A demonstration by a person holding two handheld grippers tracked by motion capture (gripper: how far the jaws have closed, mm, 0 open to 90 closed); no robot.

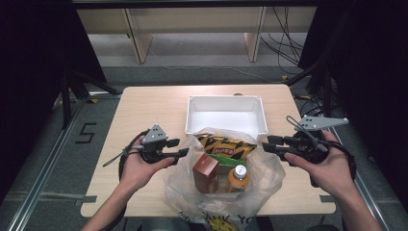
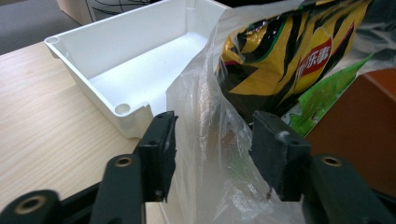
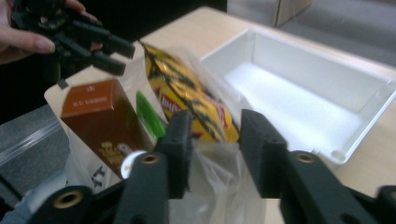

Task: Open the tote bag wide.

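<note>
Left gripper (image 1: pixel 183 147) is held in the left hand (image 1: pixel 139 166) just left of the plastic bag (image 1: pixel 269 175), jaws parted and pointing at it, straddling the bag's film. Right gripper (image 1: pixel 266 143), in the right hand (image 1: pixel 322 168), sits just right of the bag, jaws parted, pointing inward.

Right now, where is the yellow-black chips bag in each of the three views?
High view: chips bag at centre, inside the plastic bag.
Left gripper view: upper right.
Right gripper view: centre, behind the tongs.
Shared landmark: the white tray just beyond it.
</note>
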